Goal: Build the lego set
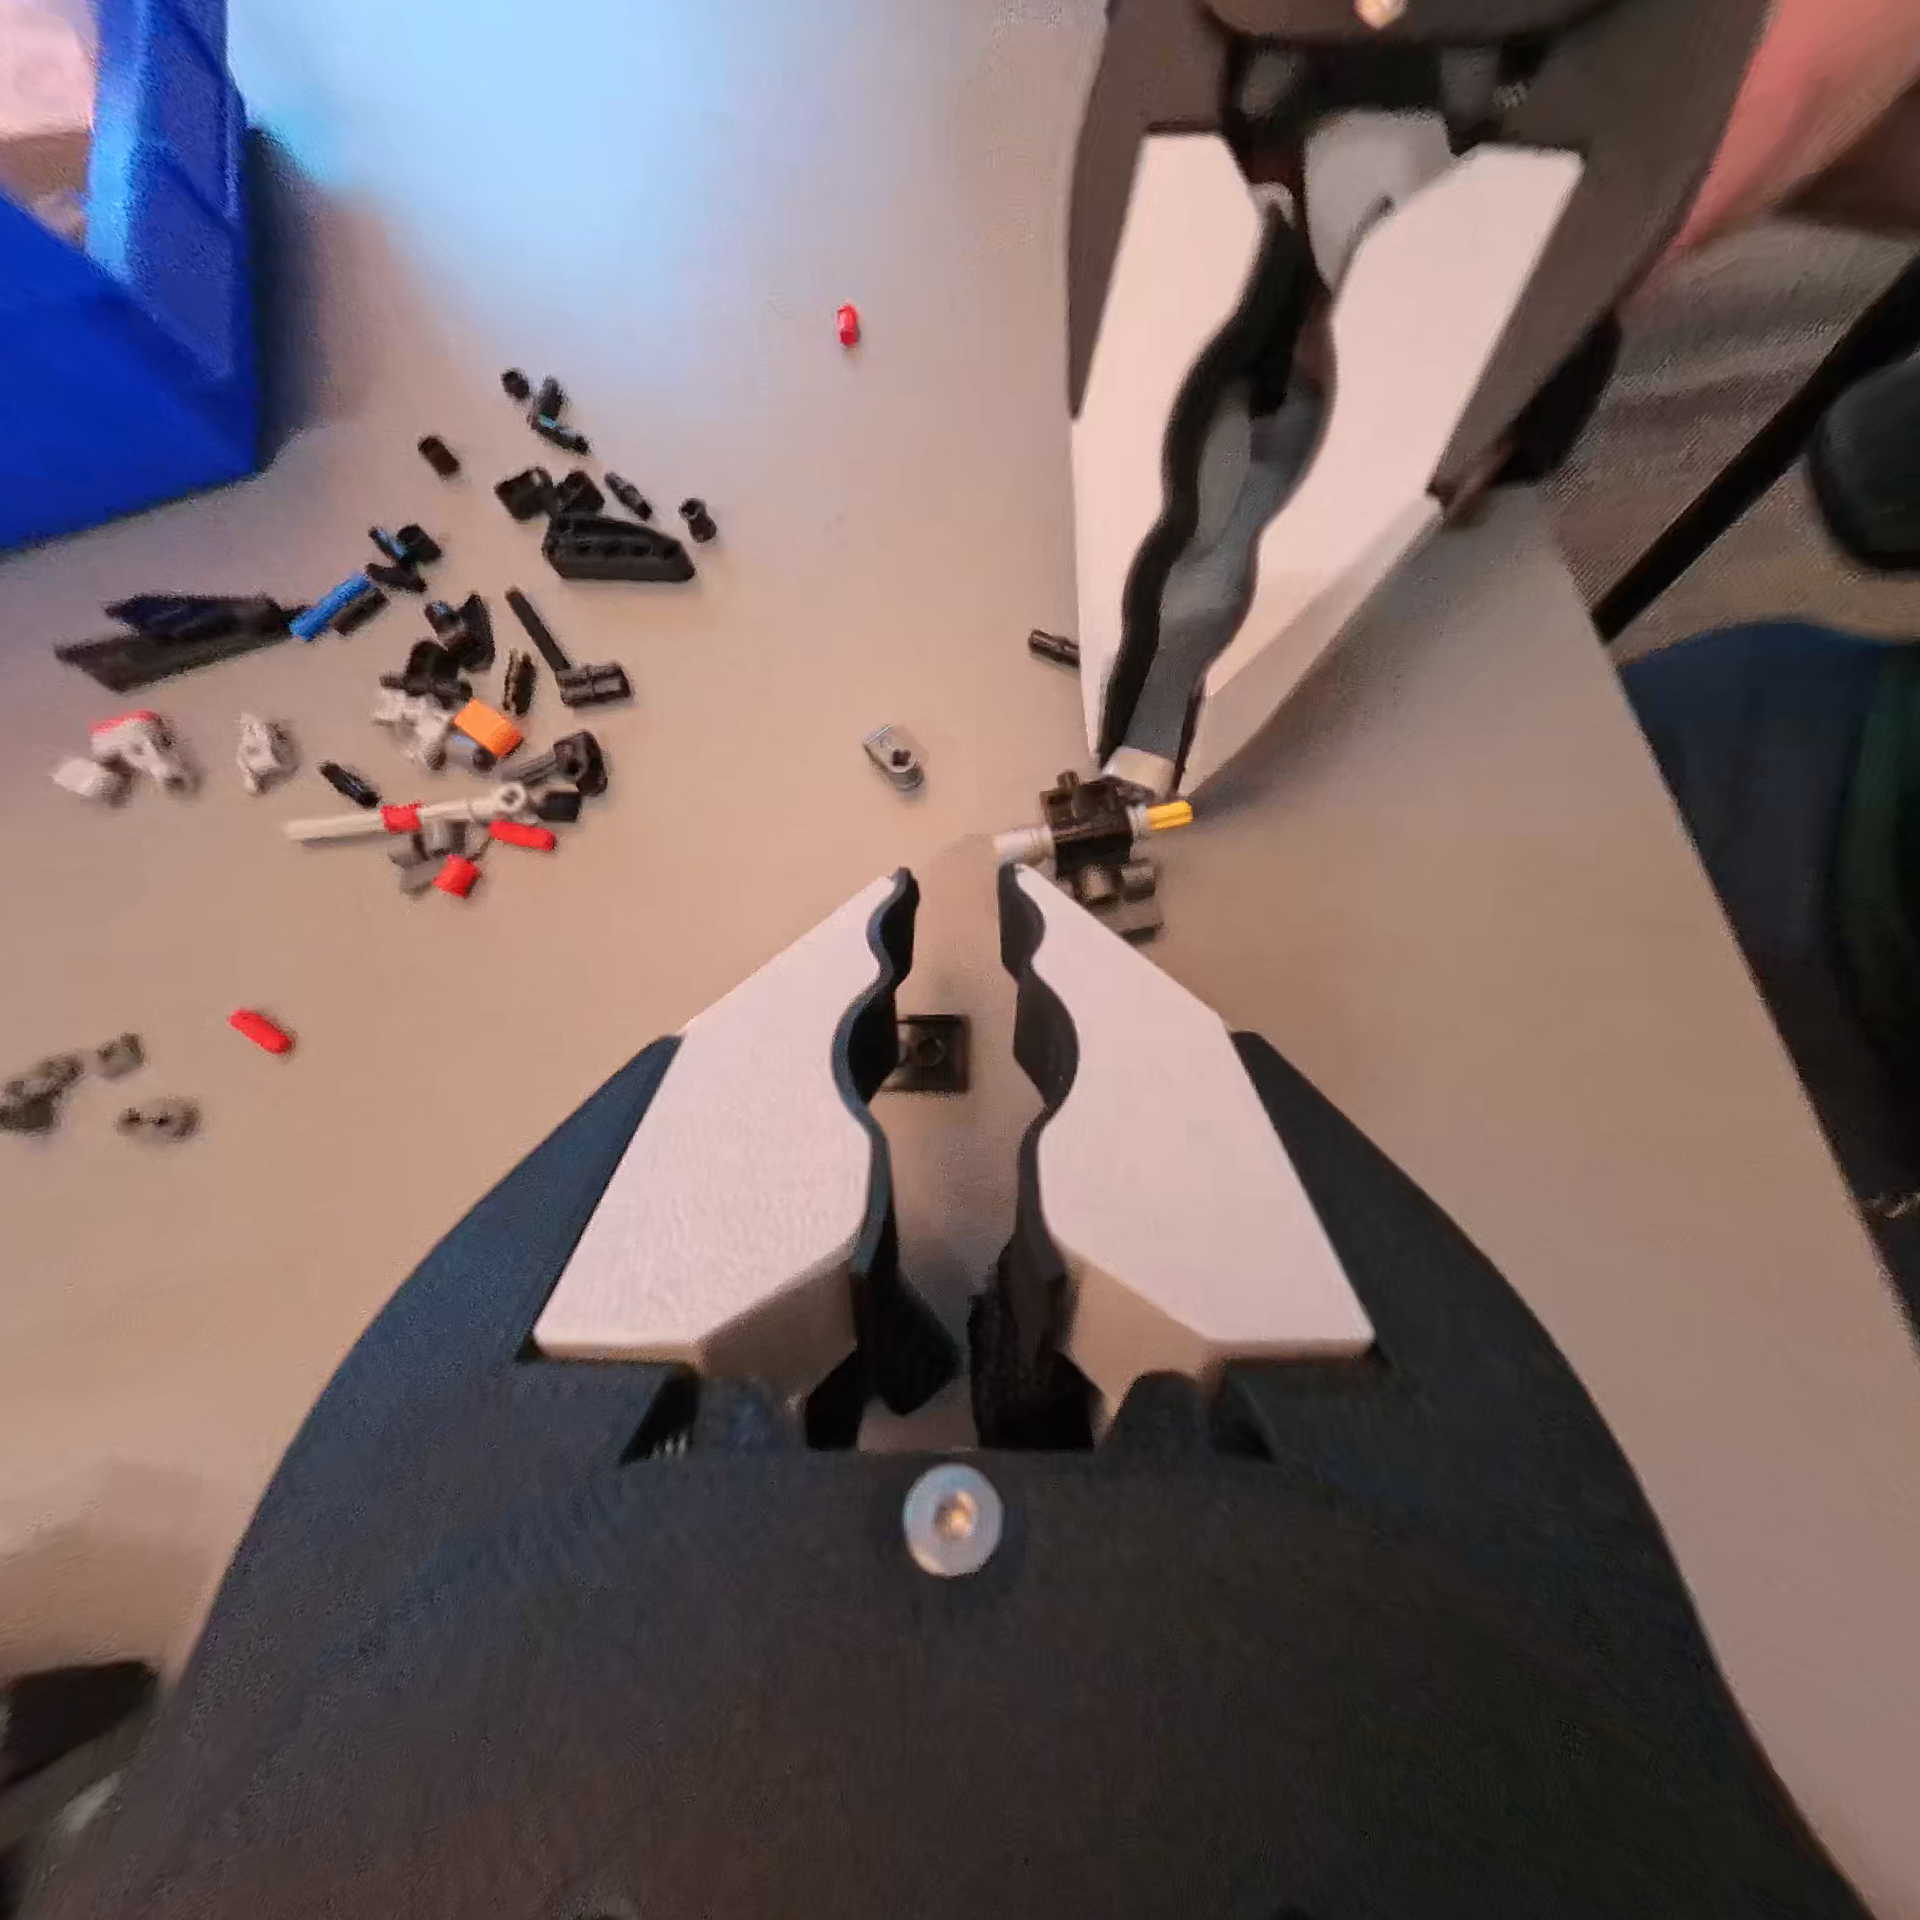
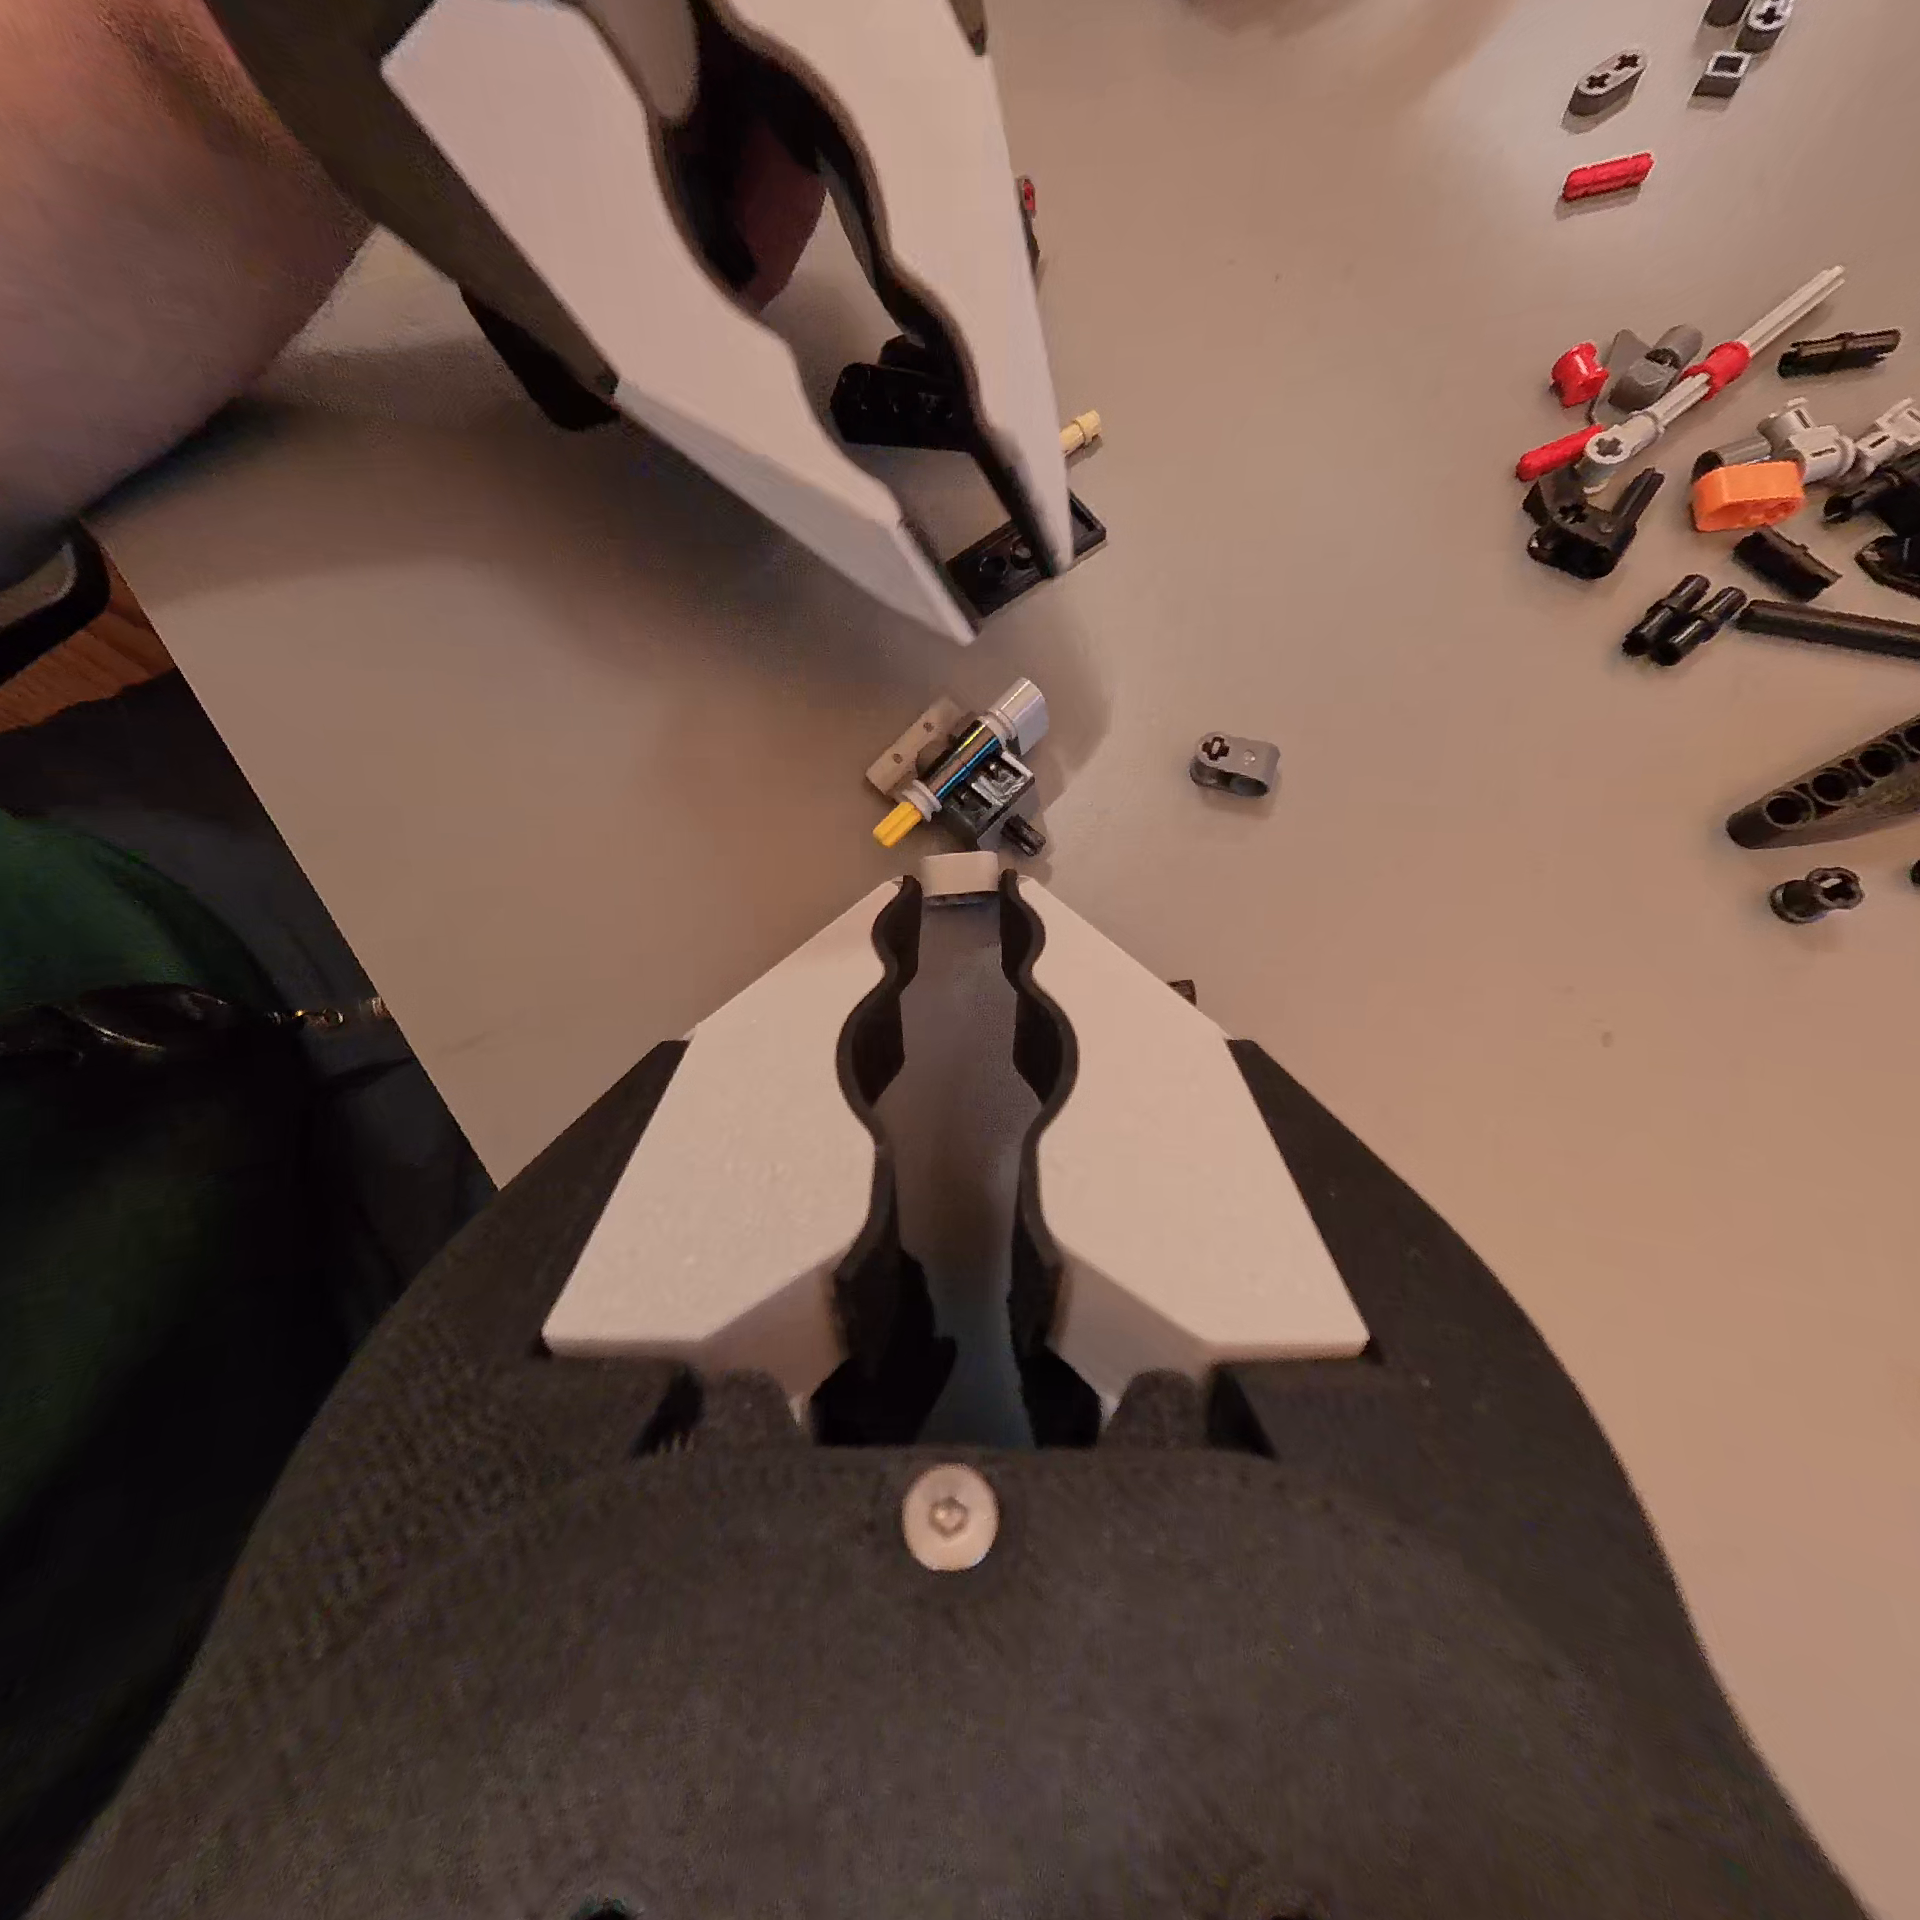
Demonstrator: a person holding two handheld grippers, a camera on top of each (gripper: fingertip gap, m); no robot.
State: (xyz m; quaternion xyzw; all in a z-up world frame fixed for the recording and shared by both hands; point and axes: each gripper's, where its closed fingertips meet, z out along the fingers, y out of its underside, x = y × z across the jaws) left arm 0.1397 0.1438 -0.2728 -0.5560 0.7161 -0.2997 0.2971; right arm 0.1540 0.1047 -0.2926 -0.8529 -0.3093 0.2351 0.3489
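Two tongs met over a small black-and-grey lego assembly (image 2: 961, 769) near the beige table's (image 1: 1403, 1039) edge.
Left gripper (image 1: 956, 883) stood slightly apart, empty; right gripper (image 2: 961, 883) clamped a flat grey piece (image 2: 958, 871); loose plastic bricks (image 1: 436, 675) lay scattered beyond.

1. The left wrist view looks forward and down along the left gripper (image 1: 954, 883), low over the table (image 1: 727, 987).
2. The right wrist view looks likewise along the right gripper (image 2: 958, 883), facing the opposite way.
3. Both views share the small built piece (image 1: 1096, 836) (image 2: 961, 769) between the tips, the grey connector (image 1: 894, 756) (image 2: 1234, 766) and the loose parts (image 1: 457, 707) (image 2: 1714, 457).
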